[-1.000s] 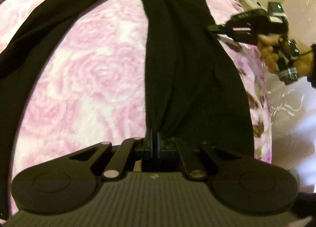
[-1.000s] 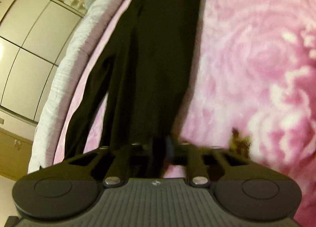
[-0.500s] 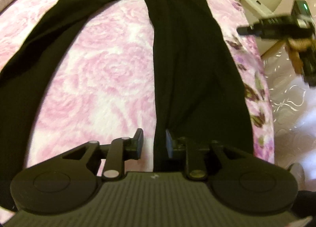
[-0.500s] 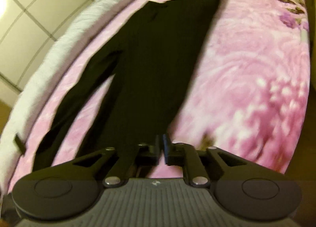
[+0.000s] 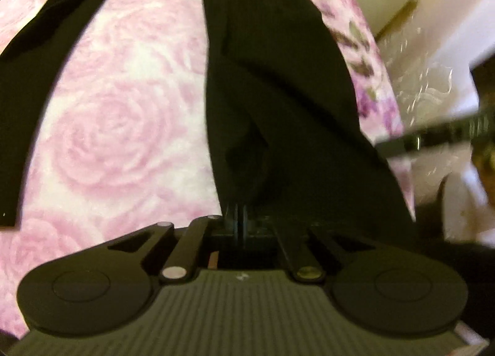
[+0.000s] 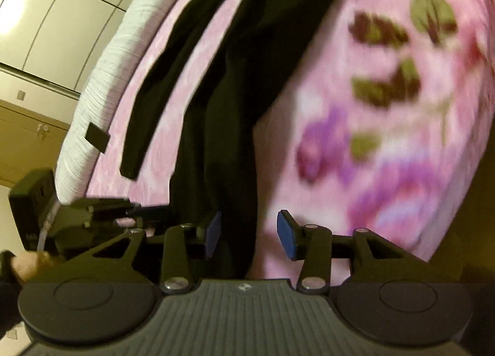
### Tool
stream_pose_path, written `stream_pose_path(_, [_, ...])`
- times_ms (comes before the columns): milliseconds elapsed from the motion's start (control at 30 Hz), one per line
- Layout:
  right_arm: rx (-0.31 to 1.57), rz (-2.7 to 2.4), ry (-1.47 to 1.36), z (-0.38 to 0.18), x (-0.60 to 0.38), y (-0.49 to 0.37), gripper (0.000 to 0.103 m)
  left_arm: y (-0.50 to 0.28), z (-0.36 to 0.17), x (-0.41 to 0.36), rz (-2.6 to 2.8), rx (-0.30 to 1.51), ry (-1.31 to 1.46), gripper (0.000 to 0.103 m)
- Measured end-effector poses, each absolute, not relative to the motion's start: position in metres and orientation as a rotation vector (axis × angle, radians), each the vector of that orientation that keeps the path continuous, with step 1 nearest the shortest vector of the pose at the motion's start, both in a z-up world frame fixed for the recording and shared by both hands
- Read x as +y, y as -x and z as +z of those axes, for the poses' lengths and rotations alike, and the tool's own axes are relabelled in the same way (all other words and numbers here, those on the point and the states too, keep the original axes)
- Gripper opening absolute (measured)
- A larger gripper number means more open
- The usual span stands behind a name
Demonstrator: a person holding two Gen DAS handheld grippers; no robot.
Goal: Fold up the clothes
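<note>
Two grippers: left gripper (image 5: pixel 240 216) pinching black trousers (image 5: pixel 278 93); right gripper (image 6: pixel 249 233) fingers apart.

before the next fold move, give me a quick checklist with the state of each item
1. Left gripper shut on the black fabric garment: ok.
2. Right gripper has hold of the garment: not ok; jaws open, cloth only passes between them.
3. Garment lies on the pink rose-patterned bedspread: ok.
4. Far black leg or sleeve flat: ok.
5. Both grippers apart, not colliding: ok.
6. Hem edges aligned: cannot tell, blurred.
</note>
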State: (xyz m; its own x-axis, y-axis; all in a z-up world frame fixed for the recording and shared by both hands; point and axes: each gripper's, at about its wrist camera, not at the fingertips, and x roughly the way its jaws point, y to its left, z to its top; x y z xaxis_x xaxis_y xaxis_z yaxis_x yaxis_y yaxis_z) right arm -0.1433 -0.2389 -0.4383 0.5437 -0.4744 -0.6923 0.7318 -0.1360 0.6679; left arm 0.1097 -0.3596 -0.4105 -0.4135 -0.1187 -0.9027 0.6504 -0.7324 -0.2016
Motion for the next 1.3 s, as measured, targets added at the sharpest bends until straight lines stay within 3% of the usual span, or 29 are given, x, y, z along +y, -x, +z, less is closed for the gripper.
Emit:
stream_pose_path(267, [0.216,-1.054,-1.413,-0.454,-0.198,0.104,0.045,-0.143,-0.388,-0.376,-2.165,0.739,-1.240,0.002])
stream_pose_path(333, [0.204,-1.059,-1.425,-0.456,-0.196,0.103,0.045,-0.137,-0.382,-0.368,-2.197,0.722,-1.230,0.025])
stream_pose_path(400, [0.210,-1.060,-1.423,-0.455,-0.194,0.101,0.045,-0.126,-0.381,-0.355,-2.236,0.724,-1.231,0.032])
stream_pose_path(500, [0.216,-1.061,-1.420,-0.453,-0.190,0.099,0.045,-0.107,-0.394,-0.342,-2.254,0.721,-1.265,0.033])
stream_pose_path(600, [0.210,-1.063,-1.425,-0.453,-0.188,0.097,0.045,-0.095,-0.417,-0.345,-2.205,0.750,-1.275,0.031])
stream_pose_path(667, [0.207,-1.059,-1.418,-0.452,-0.187,0.095,0.045,-0.091,-0.426,-0.347,-2.189,0.730,-1.293,0.021])
stream_pose_path(700, [0.201,-1.057,-1.416,-0.452,-0.187,0.095,0.046,-0.093,-0.425,-0.348,-2.200,0.727,-1.297,0.004])
stream_pose_path(733, [0.194,-1.055,-1.414,-0.452,-0.187,0.095,0.046,-0.095,-0.424,-0.349,-2.210,0.725,-1.299,0.000])
stream_pose_path(967, [0.116,-1.101,-1.421,-0.453,-0.177,0.111,0.048,-0.152,-0.377,-0.396,-2.135,0.772,-1.134,0.000])
stream_pose_path(1133, [0.104,-1.119,-1.431,-0.457,-0.178,0.113,0.049,-0.145,-0.380,-0.396,-2.186,0.826,-1.217,0.000])
stream_pose_path(1167, [0.103,-1.121,-1.432,-0.457,-0.178,0.112,0.049,-0.136,-0.384,-0.388,-2.196,0.814,-1.240,0.003])
stream_pose_path(1233, [0.103,-1.125,-1.432,-0.456,-0.178,0.112,0.049,-0.121,-0.394,-0.375,-2.208,0.819,-1.261,0.023])
stream_pose_path(1300, [0.109,-1.129,-1.427,-0.454,-0.177,0.114,0.050,-0.111,-0.404,-0.367,-2.196,0.818,-1.239,0.029])
